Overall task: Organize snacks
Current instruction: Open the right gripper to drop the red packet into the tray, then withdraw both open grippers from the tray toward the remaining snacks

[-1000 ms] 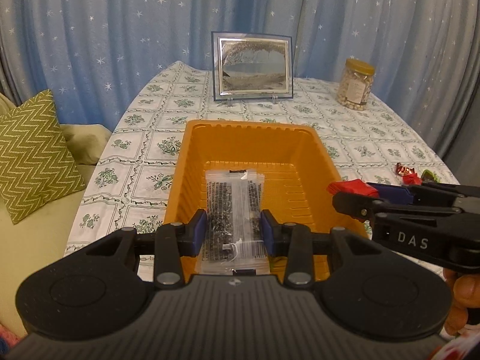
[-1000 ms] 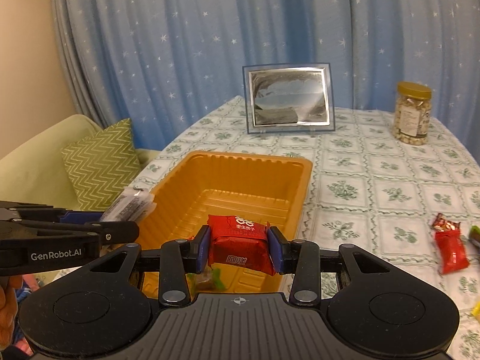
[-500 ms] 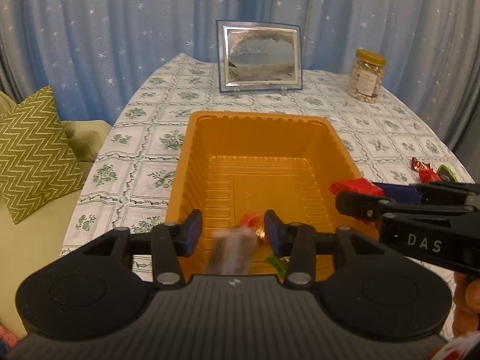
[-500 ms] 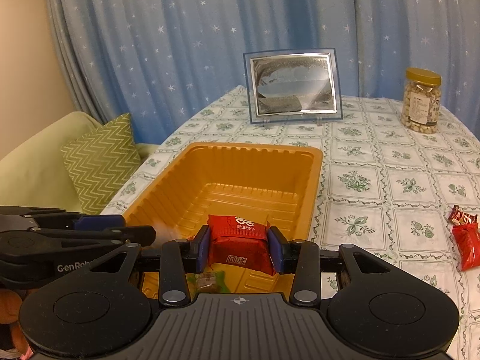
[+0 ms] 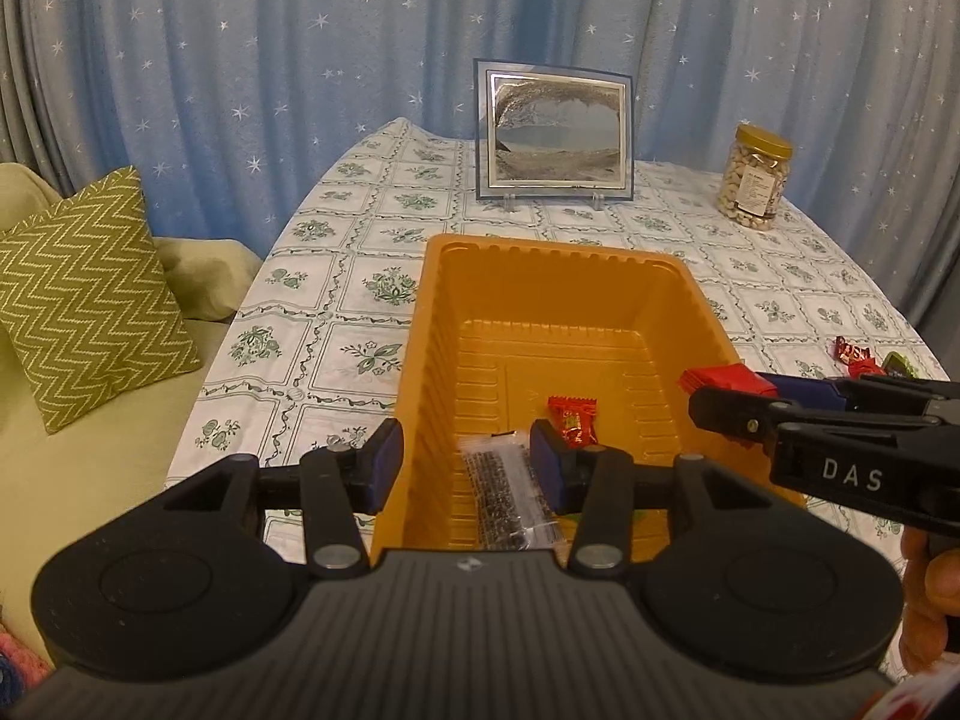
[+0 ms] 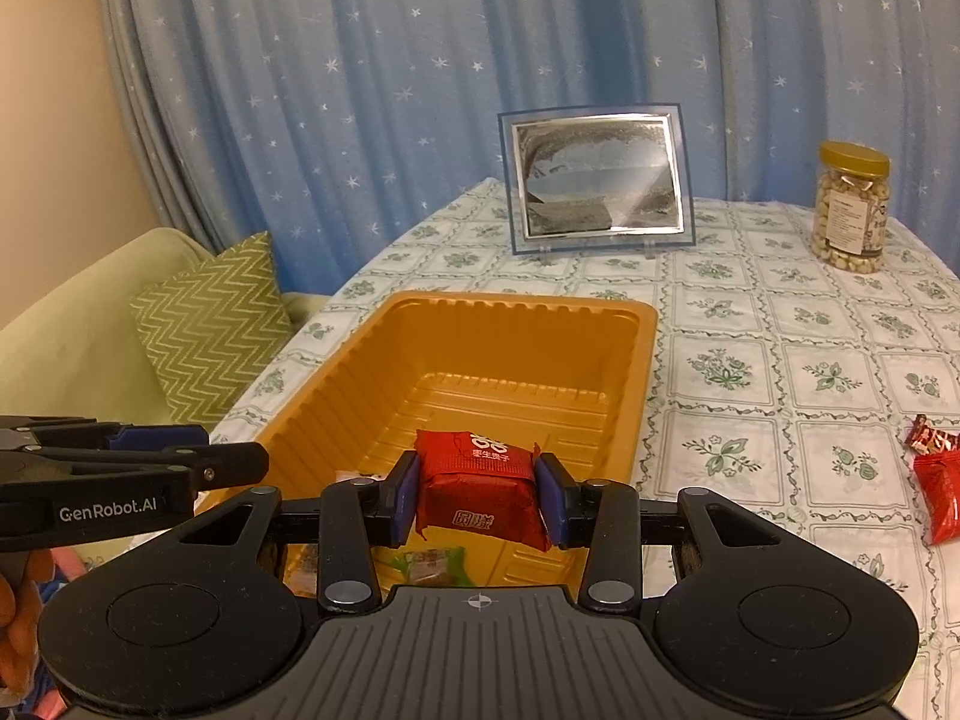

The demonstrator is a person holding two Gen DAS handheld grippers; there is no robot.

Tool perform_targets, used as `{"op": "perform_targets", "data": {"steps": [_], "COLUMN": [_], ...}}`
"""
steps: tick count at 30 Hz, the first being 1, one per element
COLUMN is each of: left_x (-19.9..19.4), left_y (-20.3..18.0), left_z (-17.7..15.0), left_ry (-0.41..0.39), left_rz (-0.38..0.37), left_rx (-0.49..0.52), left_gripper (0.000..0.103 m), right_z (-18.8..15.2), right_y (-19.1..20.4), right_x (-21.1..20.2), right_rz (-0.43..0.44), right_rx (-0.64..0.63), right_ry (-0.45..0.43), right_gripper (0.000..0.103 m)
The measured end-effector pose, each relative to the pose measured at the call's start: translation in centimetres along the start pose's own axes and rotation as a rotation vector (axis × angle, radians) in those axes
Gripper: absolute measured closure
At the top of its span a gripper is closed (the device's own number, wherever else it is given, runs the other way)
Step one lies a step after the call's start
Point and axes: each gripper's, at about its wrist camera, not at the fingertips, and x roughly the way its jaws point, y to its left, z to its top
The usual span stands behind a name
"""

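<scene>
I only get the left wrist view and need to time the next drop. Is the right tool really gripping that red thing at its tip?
Observer: Yes. The right tool is shut on a red snack packet with white print. Both pads squeeze its sides, and it hangs over the near end of the orange tray.
Operator: Anything lying under it that my view hides?
Observer: A green-wrapped candy lies on the tray floor just below the packet.

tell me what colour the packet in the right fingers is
Red packet, clearest in the right wrist view.
</scene>
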Motion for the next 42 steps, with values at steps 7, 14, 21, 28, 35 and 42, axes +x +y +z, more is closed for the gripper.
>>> {"op": "perform_targets", "data": {"steps": [7, 14, 21, 28, 35, 42], "left_x": [-0.1, -1.0, -2.9, -5.6, -8.6, -11.3], "left_y": [0.4, 0.4, -0.6, -2.4, -4.3, -6.1], "left_z": [0.0, -0.2, -0.1, -0.5, -1.4, -2.5], "left_ry": [-0.004, -0.005, -0.017, -0.026, -0.033, -0.04], "left_rz": [0.012, 0.016, 0.007, -0.015, -0.034, -0.059], "left_rx": [-0.012, -0.022, -0.026, -0.03, -0.038, -0.039], "left_gripper": [0.049, 0.046, 0.041, 0.034, 0.025, 0.018], "right_z": [0.2, 0.1, 0.0, -0.8, -2.3, -3.6], "right_y": [-0.5, -1.7, -1.8, -1.7, -2.2, -2.8], "right_x": [0.0, -1.3, -3.7, -7.8, -12.8, -17.1], "right_rz": [0.021, -0.026, -0.048, -0.08, -0.13, -0.174], "right_rx": [0.056, 0.079, 0.075, 0.088, 0.139, 0.178], "right_ry": [-0.014, -0.039, -0.066, -0.055, -0.046, -0.054], "right_gripper": [0.027, 0.027, 0.027, 0.027, 0.027, 0.027]}}
